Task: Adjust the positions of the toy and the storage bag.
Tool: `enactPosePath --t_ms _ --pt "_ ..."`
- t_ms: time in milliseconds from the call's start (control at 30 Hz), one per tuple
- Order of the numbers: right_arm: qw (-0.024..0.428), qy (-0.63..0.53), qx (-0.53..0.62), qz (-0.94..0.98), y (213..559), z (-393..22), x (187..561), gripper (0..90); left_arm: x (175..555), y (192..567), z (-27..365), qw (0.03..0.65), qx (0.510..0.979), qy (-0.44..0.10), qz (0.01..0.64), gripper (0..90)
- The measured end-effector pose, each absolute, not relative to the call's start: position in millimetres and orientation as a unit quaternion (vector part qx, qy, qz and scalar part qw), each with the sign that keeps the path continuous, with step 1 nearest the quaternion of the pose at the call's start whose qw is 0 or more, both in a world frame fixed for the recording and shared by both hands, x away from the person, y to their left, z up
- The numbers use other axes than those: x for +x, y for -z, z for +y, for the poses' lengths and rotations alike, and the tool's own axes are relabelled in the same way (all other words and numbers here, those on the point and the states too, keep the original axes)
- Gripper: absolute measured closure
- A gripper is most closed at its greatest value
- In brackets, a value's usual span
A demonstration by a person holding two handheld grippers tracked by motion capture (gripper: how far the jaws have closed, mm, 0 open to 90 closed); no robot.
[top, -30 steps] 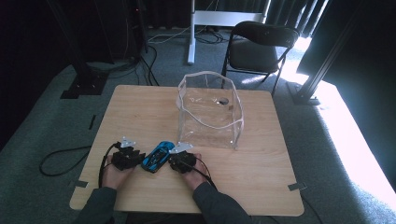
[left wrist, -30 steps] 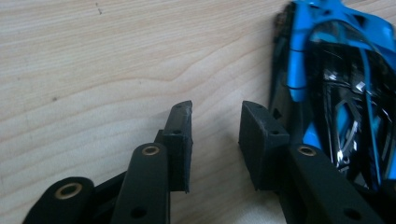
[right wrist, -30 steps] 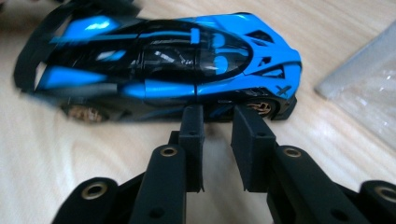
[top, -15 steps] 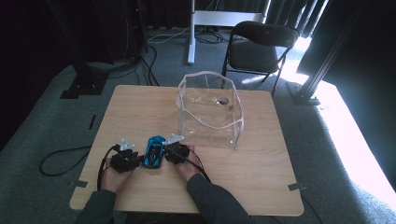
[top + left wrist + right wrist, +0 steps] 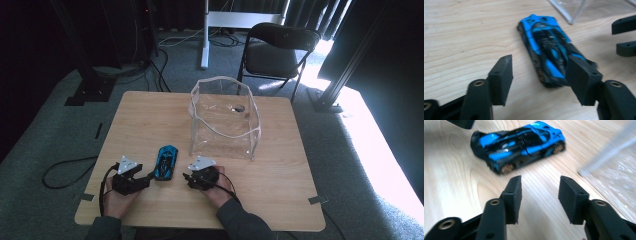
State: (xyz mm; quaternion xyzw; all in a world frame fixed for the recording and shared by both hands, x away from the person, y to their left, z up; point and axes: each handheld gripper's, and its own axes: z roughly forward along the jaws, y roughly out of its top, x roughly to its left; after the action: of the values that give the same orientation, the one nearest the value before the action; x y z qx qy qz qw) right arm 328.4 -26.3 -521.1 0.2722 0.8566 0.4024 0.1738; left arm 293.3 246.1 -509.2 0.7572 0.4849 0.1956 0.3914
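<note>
Toy car (image 5: 165,162): little blue and black sports model, sat flat on its wheels on the wooden table (image 5: 150,120), near the front edge. From the clear plastic bin (image 5: 223,120) it was at roughly 8 o'clock, close but not touching.

Left gripper (image 5: 146,180): jaws spread wide apart, nothing pinched. In the left gripper view its right jaw overlapped the tail end of the car, but whether it actually touched is hard to call from that angle. It sat at about 8 o'clock from the car.

Right gripper (image 5: 187,178): also spread, holding nothing, with bare wood between the jaws in the right gripper view. It sat at about 4 o'clock from the car, a clear gap away.

What changed: a second earlier the car lay tight between the two grippers, slanted across the table. Half a second earlier it had swung straighter. By this moment both grippers had backed off toward the person and the car pointed nose toward 12 o'clock, free of any grip.

What that means: looks like the car got nudged into line and then let go, so probably a reset for a cleaner grab.

Bin: upright, with only something small and dark on its floor, too small to identify. Guessing the car belongs in there, and that part wasn't done yet.
</note>
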Motion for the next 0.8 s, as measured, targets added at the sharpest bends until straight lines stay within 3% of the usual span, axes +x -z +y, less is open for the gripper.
enactPosePath --t_ms 200,400,600,800 --pt "0.192 -0.402 0.299 0.844 515.2 -69.4 315.0 48.9 282.1 519.9 237.4 0.362 0.776 -0.195 0.478 34.7" --pt "0.205 -0.411 0.332 0.824 515.7 -101.6 308.4 48.3 297.0 527.4 230.7 0.33 0.788 -0.198 0.48 44.4" --pt "0.22 -0.414 0.352 0.81 512.7 -123.6 308.4 48.3 312.5 528.8 227.1 0.33 0.793 -0.199 0.471 42.9" --pt "0.235 -0.422 0.375 0.791 508.4 -144.0 309.7 48.3 317.6 515.4 226.8 0.368 0.78 -0.199 0.465 38.0"
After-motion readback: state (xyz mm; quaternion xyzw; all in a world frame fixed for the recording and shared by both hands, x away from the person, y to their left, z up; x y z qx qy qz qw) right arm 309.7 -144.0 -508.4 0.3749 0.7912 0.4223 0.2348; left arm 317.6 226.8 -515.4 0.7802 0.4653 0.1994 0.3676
